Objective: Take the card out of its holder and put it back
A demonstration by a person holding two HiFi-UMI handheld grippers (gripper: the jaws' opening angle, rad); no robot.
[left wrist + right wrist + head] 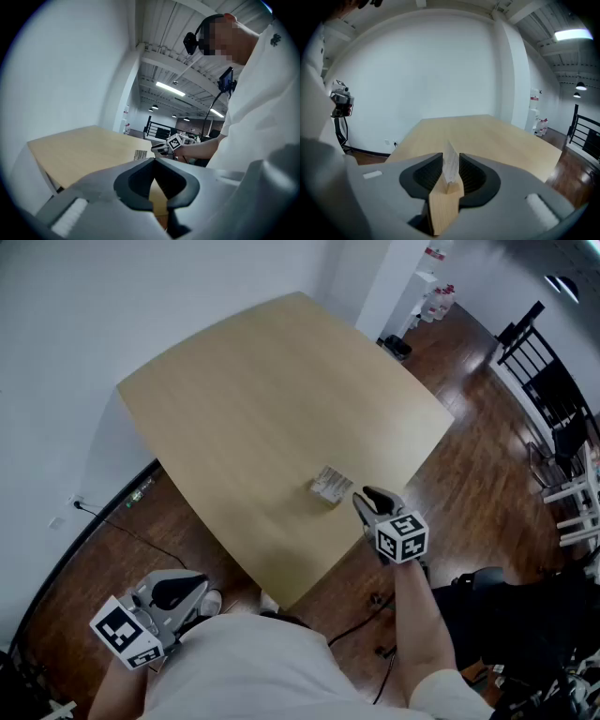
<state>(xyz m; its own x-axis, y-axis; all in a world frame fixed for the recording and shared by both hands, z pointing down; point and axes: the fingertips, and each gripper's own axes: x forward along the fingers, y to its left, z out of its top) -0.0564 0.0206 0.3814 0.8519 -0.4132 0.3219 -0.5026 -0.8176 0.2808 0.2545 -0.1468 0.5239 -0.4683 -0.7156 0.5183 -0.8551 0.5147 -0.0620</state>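
On the desk [253,399], head view: card [330,484] stands near the edge closest to the person, not far from the near corner. R claw [366,499] noses up to it. L claw [173,594] hangs off the desk, by the person's body.

L claw view: jaws together, nothing btwn them.

R claw view: jaws part-open either side of the card, which stands upright in its wooden holder [444,206]; pads not pressing.

Advice: close squarely on the card above the holder, then pull straight along the slot w/o tilting. The holder looks light and may lift too, so the L claw could pin it.
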